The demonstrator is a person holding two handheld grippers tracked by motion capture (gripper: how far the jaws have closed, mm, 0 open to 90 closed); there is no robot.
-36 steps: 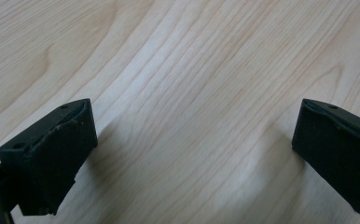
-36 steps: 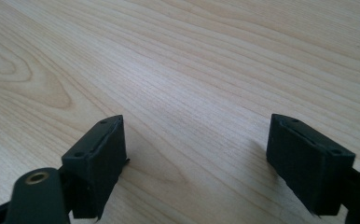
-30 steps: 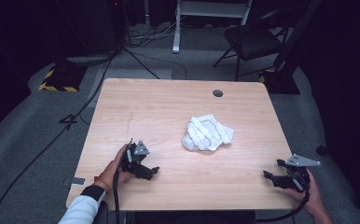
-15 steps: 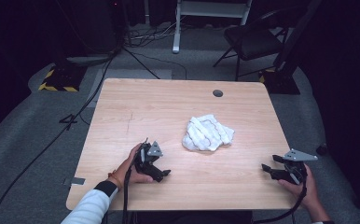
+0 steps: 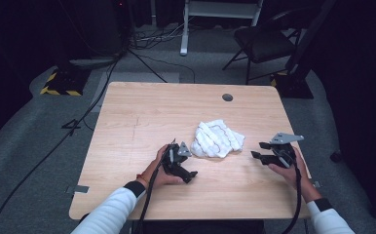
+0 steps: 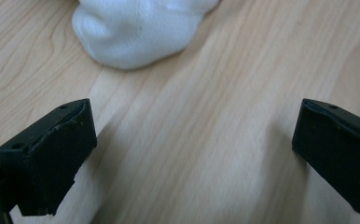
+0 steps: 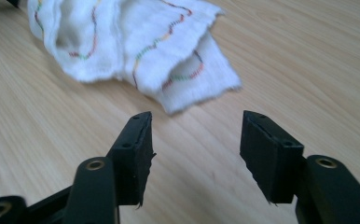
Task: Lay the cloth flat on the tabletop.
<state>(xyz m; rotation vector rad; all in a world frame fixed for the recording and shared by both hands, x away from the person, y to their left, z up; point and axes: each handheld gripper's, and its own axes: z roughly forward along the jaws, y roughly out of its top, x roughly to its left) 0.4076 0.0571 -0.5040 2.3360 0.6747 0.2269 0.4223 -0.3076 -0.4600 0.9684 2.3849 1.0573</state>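
A crumpled white cloth [image 5: 217, 139] with coloured stitching lies right of the middle of the wooden table [image 5: 142, 117]. My left gripper [image 5: 185, 163] sits low over the wood just left and in front of the cloth, jaws wide open with bare table between them [image 6: 192, 154]; the cloth's [image 6: 136, 28] rounded fold lies just ahead. My right gripper [image 5: 257, 150] hovers to the cloth's right, pointing at it. Its jaws have just been closing and stand partly open [image 7: 196, 149] with nothing between them; the cloth's [image 7: 136, 42] frayed corner lies a short way ahead.
A round cable hole [image 5: 227, 97] sits near the table's far edge. Beyond the table stand a black chair [image 5: 264, 44] and a white frame [image 5: 220, 9]. Cables [image 5: 79, 122] run over the grey floor at left, by a yellow-black striped block [image 5: 59, 83].
Both hands have closed in on the cloth: the left moved right and away from the near edge, the right moved left and up from the table's right edge. The right jaws stand narrower.
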